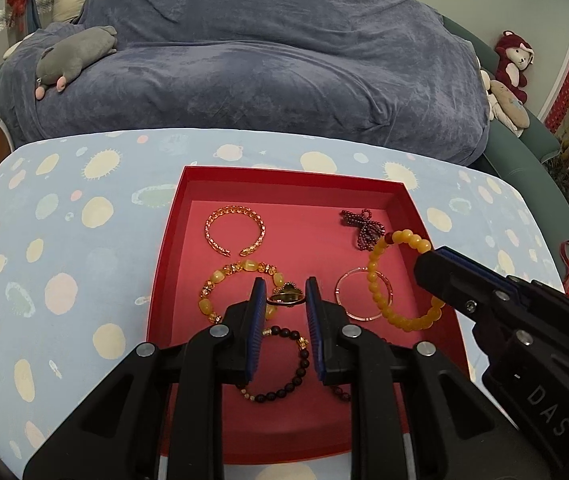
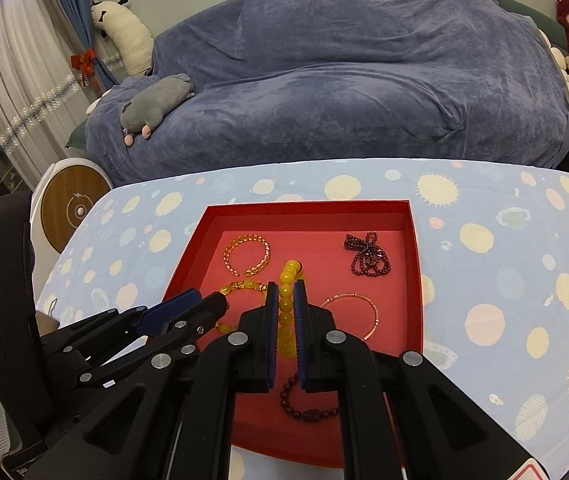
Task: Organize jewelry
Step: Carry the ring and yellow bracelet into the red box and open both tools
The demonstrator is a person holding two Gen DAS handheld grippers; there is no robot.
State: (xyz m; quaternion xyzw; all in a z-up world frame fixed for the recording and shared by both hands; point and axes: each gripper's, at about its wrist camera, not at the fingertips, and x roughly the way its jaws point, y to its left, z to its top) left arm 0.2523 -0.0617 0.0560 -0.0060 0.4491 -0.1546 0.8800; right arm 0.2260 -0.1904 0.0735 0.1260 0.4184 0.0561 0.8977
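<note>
Jewelry sits in a red tray [image 1: 172, 240] on the spotted counter [image 1: 64, 208] — left gripper [image 1: 285, 294] jaws clamped on a gold ring [image 1: 285, 298], right gripper [image 2: 284, 304] jaws clamped on a yellow bead bracelet [image 1: 394, 316], held above the tray — other bracelets lying inside.

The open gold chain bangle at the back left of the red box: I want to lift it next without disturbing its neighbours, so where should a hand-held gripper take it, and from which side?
Grip the gold chain bangle on its closed far arc, coming from above. It lies flat in the red box, its gap facing the beaded bracelet in front, so the back is clearest.
</note>
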